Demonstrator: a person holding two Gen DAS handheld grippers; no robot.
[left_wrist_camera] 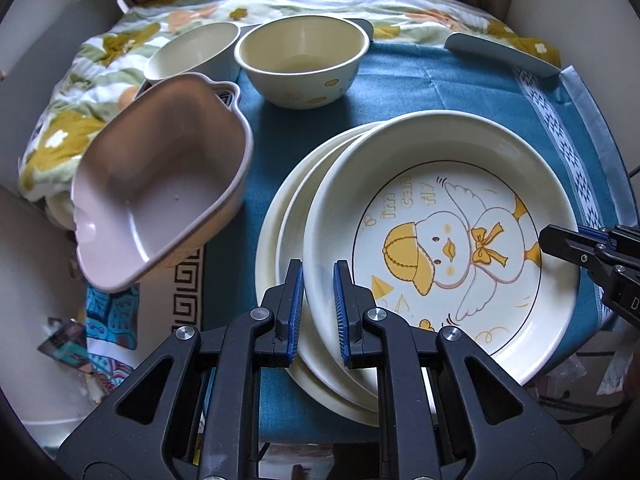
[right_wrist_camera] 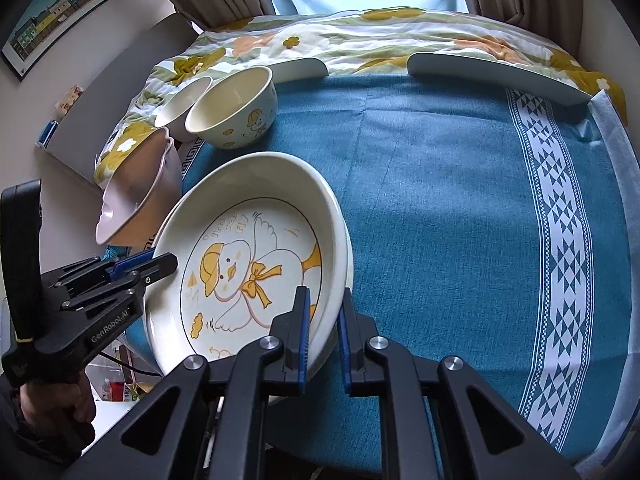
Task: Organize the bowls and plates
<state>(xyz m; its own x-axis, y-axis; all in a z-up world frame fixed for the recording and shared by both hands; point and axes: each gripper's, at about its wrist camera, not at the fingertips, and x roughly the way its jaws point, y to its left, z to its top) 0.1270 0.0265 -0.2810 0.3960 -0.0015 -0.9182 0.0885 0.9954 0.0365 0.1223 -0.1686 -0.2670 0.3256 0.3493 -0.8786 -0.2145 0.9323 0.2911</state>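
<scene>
A cream duck-print plate [left_wrist_camera: 448, 240] lies on top of a stack of plates [left_wrist_camera: 280, 240] on the blue tablecloth [left_wrist_camera: 440, 88]. My left gripper [left_wrist_camera: 319, 308] straddles the top plate's near-left rim with a gap between pads and rim. My right gripper [right_wrist_camera: 324, 336] straddles the same plate's [right_wrist_camera: 248, 264] right rim, also slightly apart. A pink bowl [left_wrist_camera: 160, 184] stands tilted at the left. A cream duck bowl [left_wrist_camera: 302, 60] and a second cream bowl [left_wrist_camera: 192, 52] sit behind it.
A floral quilt [left_wrist_camera: 120, 48] lies beyond the table's far edge. Two pale curved chair backs [right_wrist_camera: 496, 76] rise at the far side. The tablecloth's patterned white band [right_wrist_camera: 560, 240] runs along the right, with bare cloth between it and the plates.
</scene>
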